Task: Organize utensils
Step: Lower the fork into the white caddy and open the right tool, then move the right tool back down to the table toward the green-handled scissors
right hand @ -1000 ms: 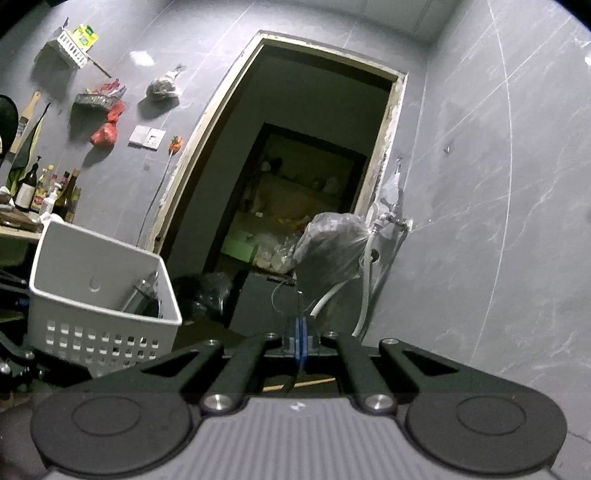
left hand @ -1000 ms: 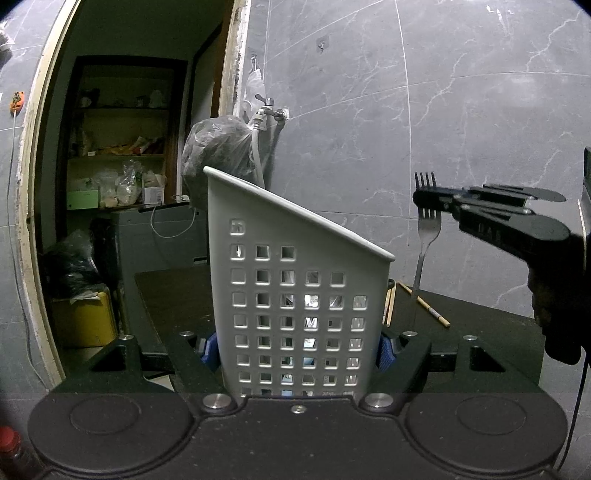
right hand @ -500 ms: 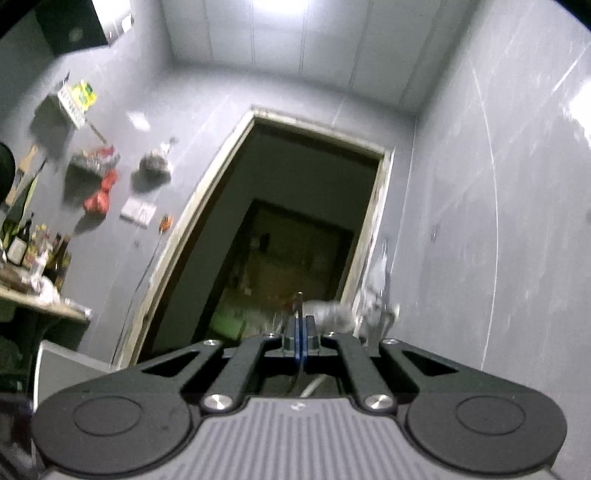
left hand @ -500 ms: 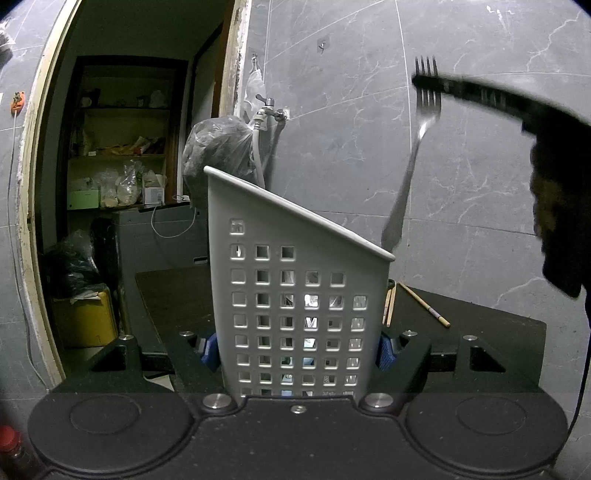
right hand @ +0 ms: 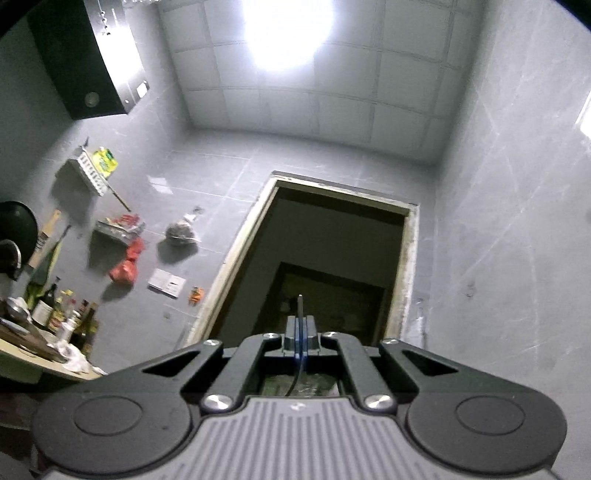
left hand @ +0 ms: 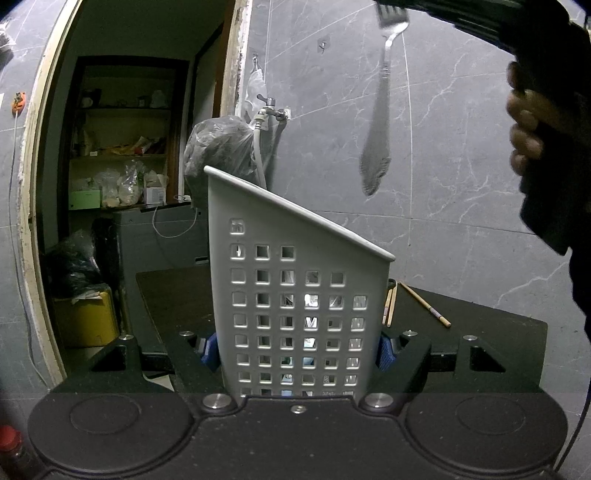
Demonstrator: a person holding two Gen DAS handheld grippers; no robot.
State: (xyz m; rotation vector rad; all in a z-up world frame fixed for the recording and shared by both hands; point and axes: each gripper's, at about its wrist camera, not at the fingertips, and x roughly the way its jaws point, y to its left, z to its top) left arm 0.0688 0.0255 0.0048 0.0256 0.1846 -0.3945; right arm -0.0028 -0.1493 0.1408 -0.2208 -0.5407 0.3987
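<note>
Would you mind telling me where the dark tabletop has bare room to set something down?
The dark tabletop is bare left of the white perforated plastic basket, up to its left edge. Right of the wooden chopsticks, it is bare to the far right corner. Tightest spot: the strip between basket and chopsticks.

The right gripper (right hand: 300,341) points up toward the ceiling, its blue pads pressed together on a thin metal utensil seen edge-on (right hand: 300,308); the utensil's end sticks up past the pads against a dark doorway (right hand: 332,266). A bright ceiling light (right hand: 286,33) glares above. On the grey tiled wall at left hang a small rack (right hand: 90,168), red bags (right hand: 127,264) and a dark cabinet (right hand: 85,55). Bottles (right hand: 66,312) crowd a desk (right hand: 40,363) at lower left.
</note>
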